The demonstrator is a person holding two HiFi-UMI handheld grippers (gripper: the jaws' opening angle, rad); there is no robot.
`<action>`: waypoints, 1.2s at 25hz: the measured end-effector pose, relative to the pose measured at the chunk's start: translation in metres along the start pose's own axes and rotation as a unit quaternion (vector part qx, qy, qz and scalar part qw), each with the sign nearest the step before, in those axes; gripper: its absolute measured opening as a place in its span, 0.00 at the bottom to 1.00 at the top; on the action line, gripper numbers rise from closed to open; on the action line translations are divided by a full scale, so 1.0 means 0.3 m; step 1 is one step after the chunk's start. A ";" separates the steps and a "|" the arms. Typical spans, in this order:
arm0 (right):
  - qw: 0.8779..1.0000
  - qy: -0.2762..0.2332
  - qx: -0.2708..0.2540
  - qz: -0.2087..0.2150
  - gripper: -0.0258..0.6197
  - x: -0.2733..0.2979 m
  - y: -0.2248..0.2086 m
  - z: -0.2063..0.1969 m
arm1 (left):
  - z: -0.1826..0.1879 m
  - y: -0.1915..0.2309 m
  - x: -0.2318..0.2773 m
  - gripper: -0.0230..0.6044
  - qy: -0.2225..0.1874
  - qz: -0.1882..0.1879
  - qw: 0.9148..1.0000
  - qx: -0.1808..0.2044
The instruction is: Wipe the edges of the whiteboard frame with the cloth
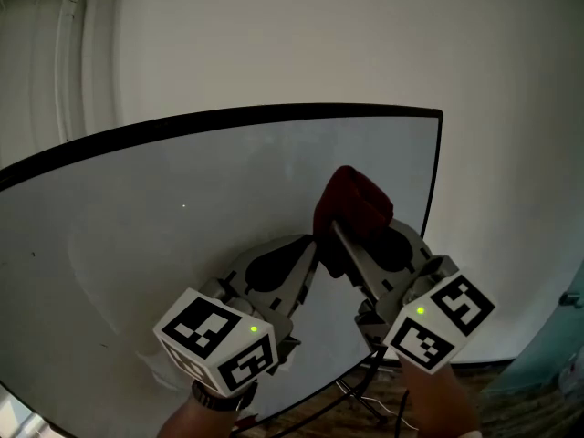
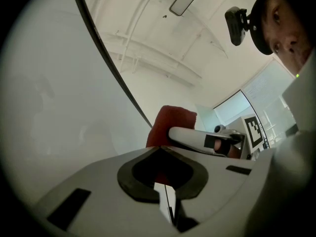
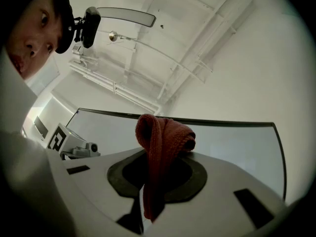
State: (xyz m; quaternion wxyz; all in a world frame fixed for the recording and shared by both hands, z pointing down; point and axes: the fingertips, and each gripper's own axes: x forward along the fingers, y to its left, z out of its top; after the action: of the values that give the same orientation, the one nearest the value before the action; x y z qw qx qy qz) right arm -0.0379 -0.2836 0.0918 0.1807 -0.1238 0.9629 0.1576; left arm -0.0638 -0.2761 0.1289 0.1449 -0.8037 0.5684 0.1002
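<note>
The brownish floor (image 1: 522, 414) carries what look like a stand's thin dark legs (image 1: 358, 397).

A plain white wall (image 1: 319, 35) fills the back; pipes (image 3: 113, 88) cross the ceiling (image 3: 197, 14); the floor (image 1: 511, 418) looks wooden, perhaps.

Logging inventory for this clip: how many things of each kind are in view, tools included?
Whiteboard: 1
Red cloth: 1
Tools: 2, the left tool and the right tool
Total: 4

whiteboard (image 1: 182, 199) left end cut off; cloth (image 1: 352, 203) lower part hidden behind right hand-held gripper (image 1: 338, 235)
</note>
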 end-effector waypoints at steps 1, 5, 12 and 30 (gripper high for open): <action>1.000 -0.003 -0.010 -0.003 0.14 0.020 -0.008 0.027 | 0.022 0.008 0.008 0.05 -0.001 -0.001 1.000 0.003; 0.999 -0.011 -0.050 -0.014 0.14 0.108 -0.067 0.170 | 0.138 0.046 0.062 0.05 0.001 -0.005 1.000 0.003; 0.992 -0.038 -0.122 -0.023 0.14 0.123 -0.077 0.207 | 0.153 0.022 0.051 0.05 -0.026 -0.021 0.999 0.029; 0.962 -0.150 -0.227 -0.033 0.14 0.150 -0.121 0.372 | 0.217 0.030 0.100 0.05 -0.031 0.011 0.997 0.067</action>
State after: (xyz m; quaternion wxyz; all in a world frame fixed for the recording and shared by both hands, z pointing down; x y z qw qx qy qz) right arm -0.0333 -0.2862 -0.0338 0.2955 -0.1680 0.8590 0.3829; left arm -0.0620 -0.2831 0.0569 0.2149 -0.7821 0.5782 0.0881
